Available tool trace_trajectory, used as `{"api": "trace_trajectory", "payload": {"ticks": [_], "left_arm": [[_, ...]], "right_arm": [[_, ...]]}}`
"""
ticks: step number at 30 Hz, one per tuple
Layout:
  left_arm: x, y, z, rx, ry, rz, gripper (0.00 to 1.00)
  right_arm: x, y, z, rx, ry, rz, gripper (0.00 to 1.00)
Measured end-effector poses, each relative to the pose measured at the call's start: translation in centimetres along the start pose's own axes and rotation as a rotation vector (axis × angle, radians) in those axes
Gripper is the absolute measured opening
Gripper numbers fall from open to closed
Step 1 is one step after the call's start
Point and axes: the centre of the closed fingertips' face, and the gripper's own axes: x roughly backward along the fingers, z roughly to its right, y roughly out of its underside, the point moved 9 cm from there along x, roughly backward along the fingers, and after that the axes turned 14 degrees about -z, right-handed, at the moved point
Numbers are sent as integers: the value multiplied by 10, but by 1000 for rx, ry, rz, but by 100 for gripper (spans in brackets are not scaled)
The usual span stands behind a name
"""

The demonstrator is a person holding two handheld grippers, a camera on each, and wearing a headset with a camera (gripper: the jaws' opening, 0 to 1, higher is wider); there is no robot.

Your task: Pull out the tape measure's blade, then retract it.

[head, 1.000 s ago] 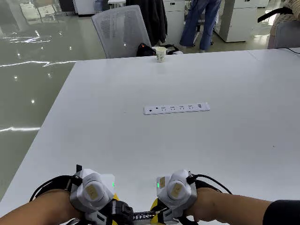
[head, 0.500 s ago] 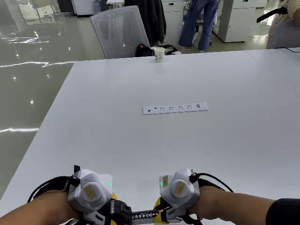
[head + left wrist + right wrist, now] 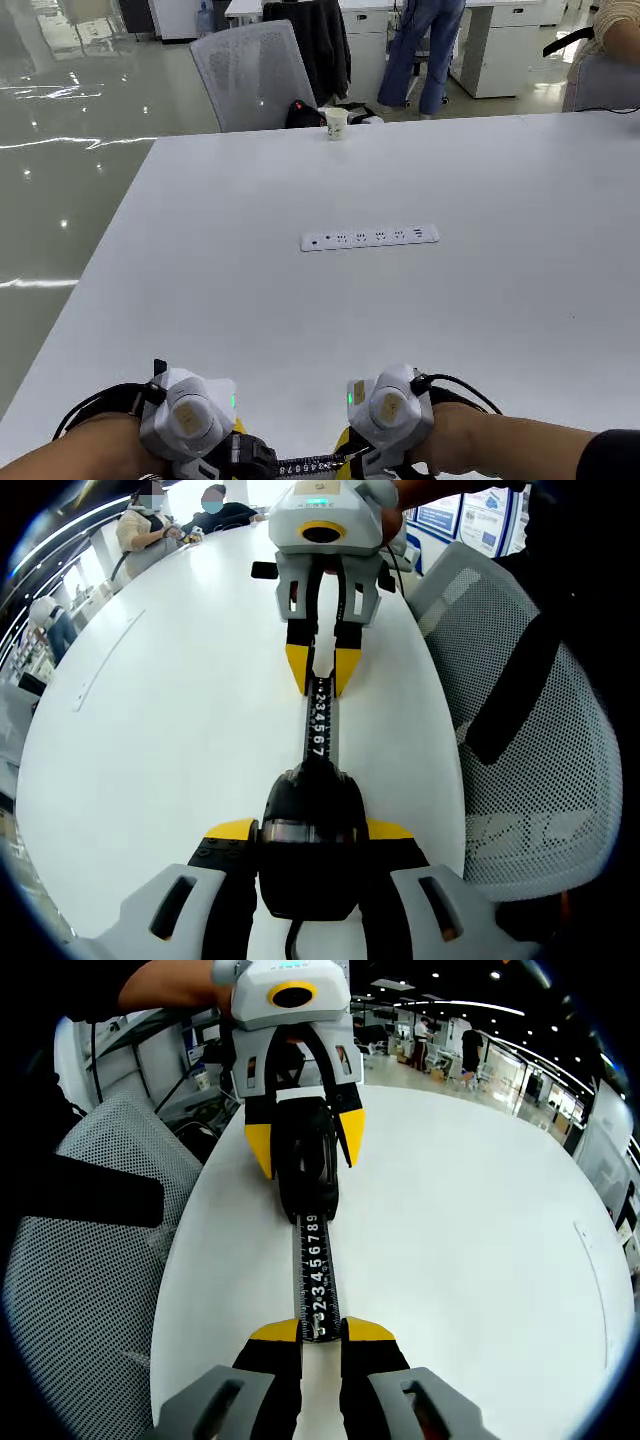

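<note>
A: How many grippers are there?

B: Two, one in each of the person's hands, at the near edge of the one white table (image 3: 250, 200).

A: And what does each hold?

B: The left gripper (image 3: 311, 832) has its two jaws clamped on the sides of the one tape measure (image 3: 313, 805), which has a black case. The right gripper (image 3: 320, 1332) faces it, and its two yellow-tipped jaws are pinched shut on the end of the blade (image 3: 314, 1270).

A: Where does the blade lie?

B: It is a single short strip stretched straight from the case to the right gripper, just over the table top. Whether it touches the top cannot be told. Printed numbers up to 9 show along it.

A: What else is counted?

B: One white power strip (image 3: 370, 238) lies flat in the middle of the table. One paper cup (image 3: 336, 122) stands upright at the far edge, well apart from the strip. One grey mesh chair (image 3: 255, 75) stands behind the cup. One person (image 3: 425, 50) in jeans stands beyond it. In the left gripper view, two people (image 3: 150, 525) sit at the table's far end.
</note>
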Motion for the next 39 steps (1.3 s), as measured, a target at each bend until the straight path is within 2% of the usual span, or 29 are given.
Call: {"api": "trace_trajectory", "payload": {"ticks": [19, 39], "left_arm": [[-1, 0, 0, 0, -6, -1, 33], [-2, -1, -1, 3, -2, -4, 33]], "right_arm": [[10, 16, 0, -9, 2, -11, 11], [13, 28, 1, -19, 0, -10, 11]]}}
